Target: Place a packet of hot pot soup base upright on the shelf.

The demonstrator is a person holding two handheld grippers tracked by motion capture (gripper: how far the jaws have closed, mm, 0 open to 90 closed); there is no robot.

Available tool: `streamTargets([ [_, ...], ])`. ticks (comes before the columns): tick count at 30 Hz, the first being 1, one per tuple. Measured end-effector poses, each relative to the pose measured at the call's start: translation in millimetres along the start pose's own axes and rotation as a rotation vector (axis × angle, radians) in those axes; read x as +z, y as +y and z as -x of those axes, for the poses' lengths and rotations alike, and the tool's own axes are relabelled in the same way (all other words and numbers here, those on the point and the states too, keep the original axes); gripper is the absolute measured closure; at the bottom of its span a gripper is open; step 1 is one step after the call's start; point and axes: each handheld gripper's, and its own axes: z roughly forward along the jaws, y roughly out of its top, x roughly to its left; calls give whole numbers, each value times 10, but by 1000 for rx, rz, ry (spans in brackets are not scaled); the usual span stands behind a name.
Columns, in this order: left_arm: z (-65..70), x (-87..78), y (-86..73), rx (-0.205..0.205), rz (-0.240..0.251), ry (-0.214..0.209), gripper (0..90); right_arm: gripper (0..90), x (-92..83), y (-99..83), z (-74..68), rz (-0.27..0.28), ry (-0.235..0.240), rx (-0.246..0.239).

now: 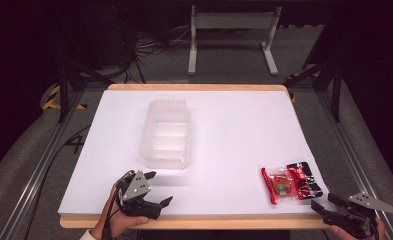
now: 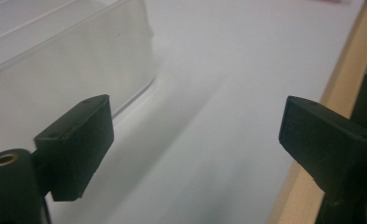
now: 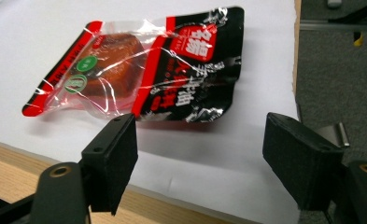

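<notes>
A translucent plastic compartment box stands empty mid-worktop; a snack packet lies near right. Left hand-held gripper and right hand-held gripper gape, holding nothing.

one red-and-black snack packet, one translucent plastic container with three compartments, two handheld grippers, the left gripper and the right gripper, and one white-topped table.
</notes>
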Motion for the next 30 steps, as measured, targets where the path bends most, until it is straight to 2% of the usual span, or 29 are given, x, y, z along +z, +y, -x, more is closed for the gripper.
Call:
streamTargets([
  [2, -18, 21, -16, 1, -17, -1, 106, 256, 19, -1, 29, 1, 12, 11],
  [5, -57, 70, -84, 25, -69, 33, 104, 235, 78, 10, 34, -19, 58, 27],
  [6, -57, 70, -84, 25, -69, 33, 103, 235, 78, 10, 34, -19, 58, 27],
  [7, -76, 74, -118, 24, -75, 37, 104, 241, 107, 35, 46, -10, 95, 54],
  [8, -106, 71, -150, 18, -78, 36, 104, 241, 107, 35, 46, -10, 95, 54],
  [12, -168, 35, -204, -25, -57, 18, 110, 230, 242, 112, 18, -14, 157, 52],
  [13, -168, 35, -204, -25, -57, 18, 112, 229, 288, 139, -1, -16, 178, 57],
  [14, -157, 5, -208, -52, -36, -15, 112, 229, 288, 139, -1, -16, 178, 57],
  [15, -143, -10, -203, -58, -19, -32, 121, 212, 338, 166, -5, -9, 214, 103],
  [17, -101, -29, -185, -55, -13, -36, 122, 267, 365, 195, -2, 7, 228, 135],
  [18, -78, -36, -182, -52, -11, -40, 121, 319, 384, 214, 2, 17, 258, 168],
  [19, -53, -40, -183, -49, -9, -44, 122, 368, 399, 226, -4, 22, 267, 173],
  [22, -30, -41, -180, -43, -19, -44, 123, 585, 425, 265, -44, 34, 249, 149],
  [25, -27, -37, -165, -32, -23, -34, 126, 756, 421, 302, -61, 63, 262, 138],
  [30, -35, -48, -120, -30, -3, -30, 138, 881, 360, 373, -140, 109, 276, 76],
])
